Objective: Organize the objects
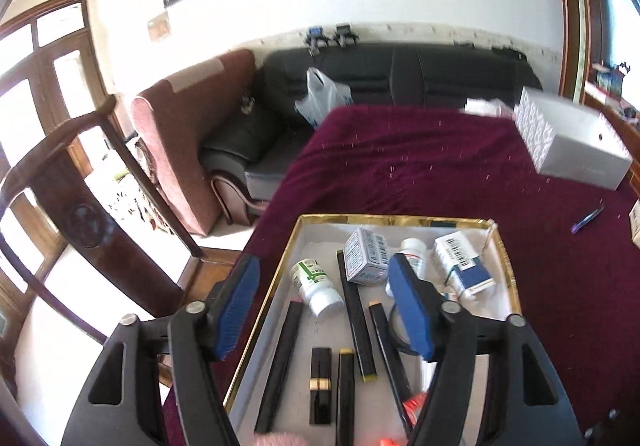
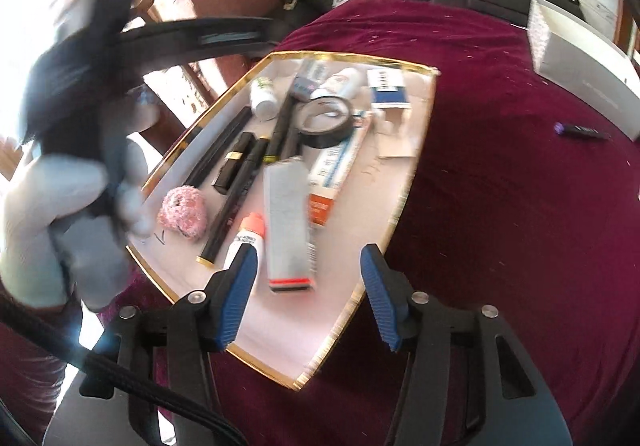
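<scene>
A gold-rimmed white tray (image 1: 392, 219) (image 2: 348, 59) sits on the maroon tablecloth (image 2: 500, 165). Several items lie in it: a white bottle with a green label (image 1: 316, 282) (image 2: 263, 93), a black lipstick (image 1: 320, 382) (image 2: 234, 163), a blue-and-white box (image 1: 460, 262) (image 2: 386, 85), a black tape roll (image 2: 326, 121), a toothpaste tube (image 2: 336, 169), a pink fuzzy scrunchie (image 2: 182, 211) and a grey flat pack (image 2: 286, 221). My left gripper (image 1: 324, 274) hovers open over the tray's left part, holding nothing. Over the tray's near edge my right gripper (image 2: 308, 258) is open and empty too. A gloved hand (image 2: 60, 213) shows blurred at left.
A silver-white box (image 1: 568, 133) (image 2: 580, 57) stands at the table's far right, with a purple pen (image 1: 588, 219) (image 2: 580, 130) near it. Beyond the table are a black sofa (image 1: 400, 73) with a plastic bag (image 1: 320, 93), a red armchair (image 1: 188, 133) and a wooden chair (image 1: 80, 205).
</scene>
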`<state>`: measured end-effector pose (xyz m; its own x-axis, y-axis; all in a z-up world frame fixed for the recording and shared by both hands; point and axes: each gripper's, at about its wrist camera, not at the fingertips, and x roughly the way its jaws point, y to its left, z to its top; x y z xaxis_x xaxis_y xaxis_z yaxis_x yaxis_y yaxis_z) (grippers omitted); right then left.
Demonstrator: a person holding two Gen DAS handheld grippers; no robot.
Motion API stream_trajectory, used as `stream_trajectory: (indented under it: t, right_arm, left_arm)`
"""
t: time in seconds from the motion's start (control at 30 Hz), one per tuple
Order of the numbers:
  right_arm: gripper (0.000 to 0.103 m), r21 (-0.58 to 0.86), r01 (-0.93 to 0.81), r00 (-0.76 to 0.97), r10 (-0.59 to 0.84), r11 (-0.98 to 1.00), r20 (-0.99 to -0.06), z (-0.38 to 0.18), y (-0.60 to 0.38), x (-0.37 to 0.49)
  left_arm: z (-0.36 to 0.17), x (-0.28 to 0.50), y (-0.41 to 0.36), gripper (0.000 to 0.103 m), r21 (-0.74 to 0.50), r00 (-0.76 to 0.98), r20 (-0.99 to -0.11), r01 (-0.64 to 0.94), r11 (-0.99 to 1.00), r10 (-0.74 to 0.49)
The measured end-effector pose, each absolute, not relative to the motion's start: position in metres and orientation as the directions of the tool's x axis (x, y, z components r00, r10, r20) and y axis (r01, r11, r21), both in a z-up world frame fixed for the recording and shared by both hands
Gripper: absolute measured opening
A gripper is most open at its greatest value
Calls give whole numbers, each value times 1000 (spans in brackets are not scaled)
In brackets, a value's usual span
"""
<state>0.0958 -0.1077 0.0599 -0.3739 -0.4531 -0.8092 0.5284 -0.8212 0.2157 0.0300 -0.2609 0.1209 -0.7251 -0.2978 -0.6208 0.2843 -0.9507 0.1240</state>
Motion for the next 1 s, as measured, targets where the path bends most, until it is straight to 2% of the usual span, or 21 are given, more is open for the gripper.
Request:
stream_trajectory:
  t: [0.13,0.33,0.5,0.63,0.77,0.9,1.0]
  right_arm:
    - [54,232,477,-419,-451,-848,-788,66,-77,96]
    - [58,279,400,-468,-456,-873,-757,74,-36,100]
    - [58,291,367,-495,-451,-884,-743,74,-17,102]
    - [58,271,362,-515,-434,-892,-739,73,-11,107]
    - [58,211,354,-562,-388,-911,-731,74,-8,114]
    - [61,165,348,-597,-354,-923,-720,75,-9,119]
    - [61,119,363,-615,-334,-924,-714,77,-17,122]
  left_arm:
    - [136,64,-244,69,119,-769,-547,319,-940,-330]
    - [152,109,-217,84,126,-811,-447,360,-924,-377]
    - [160,130,-197,91,133,-822,-418,364,-922,-385]
    - [166,146,-188,99,79,-840,-408,357,-931,-357]
    - [170,159,-183,102,37,-845,-412,358,-933,-341]
    - [166,161,-172,102,105,-808,-436,391,-914,-396]
    - [163,168,-165,102,148,-805,-410,405,-902,-429]
